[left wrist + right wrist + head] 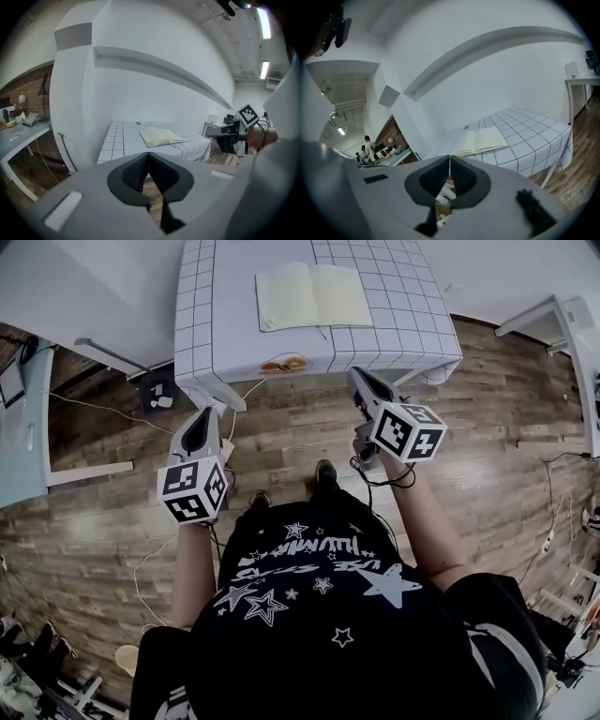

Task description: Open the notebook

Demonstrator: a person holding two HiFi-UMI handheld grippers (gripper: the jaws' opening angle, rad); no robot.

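The notebook [313, 295] lies open on the table with the checked cloth [225, 306], its cream pages facing up. It also shows in the left gripper view as the open notebook [160, 136] and in the right gripper view as the open notebook [480, 141]. My left gripper [199, 420] hangs over the wooden floor, short of the table's near left corner, shut and empty. My right gripper [356, 376] is shut and empty too, near the table's front edge on the right. Both are apart from the notebook.
A small orange and white object [284, 364] sits at the table's front edge. Cables [141, 573] trail over the wooden floor. White desks [553, 320] stand at the right, another desk [23, 418] at the left. People stand far off [368, 147] in the right gripper view.
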